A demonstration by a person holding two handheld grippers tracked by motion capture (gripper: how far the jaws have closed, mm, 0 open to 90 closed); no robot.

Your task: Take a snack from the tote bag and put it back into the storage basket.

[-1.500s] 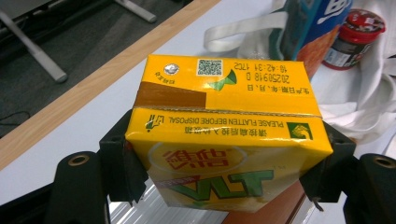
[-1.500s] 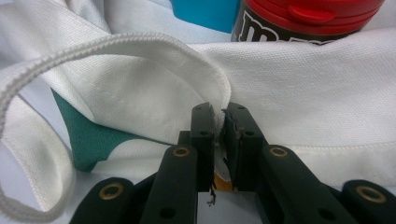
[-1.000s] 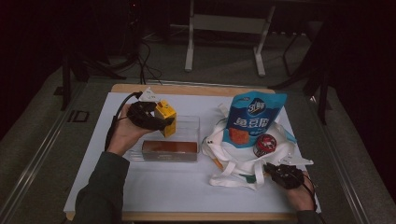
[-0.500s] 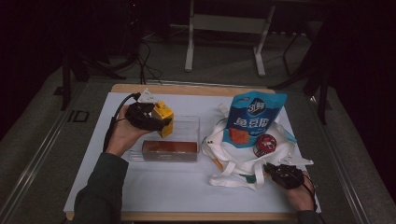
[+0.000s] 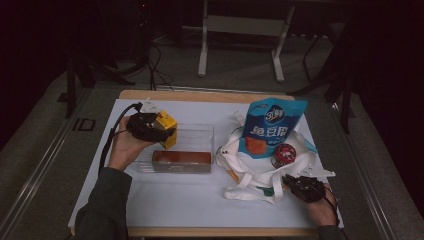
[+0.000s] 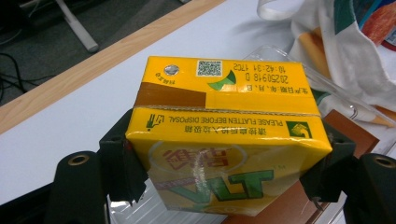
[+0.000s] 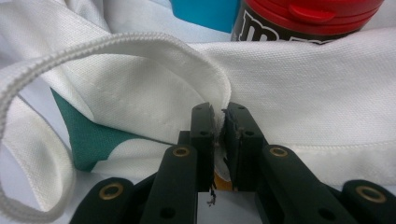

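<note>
your left hand-held gripper (image 6: pixel 224 186) pinches the yellow drink carton (image 6: pixel 224 121) over the clear plastic box (image 5: pixel 182 145), which holds a brown block (image 5: pixel 181 158). your right hand-held gripper (image 7: pixel 219 126) clamps the white tote bag (image 7: pixel 303 93), which holds a blue pouch (image 5: pixel 270 127) and red-lidded can (image 5: pixel 283 154).

Dark grey-green sleeve (image 5: pixel 102 200) on the left forearm, black left claw (image 6: pixel 224 158) with brass-ringed screw holes, black cable (image 5: pixel 112 135), black right claw (image 7: pixel 219 135)
</note>
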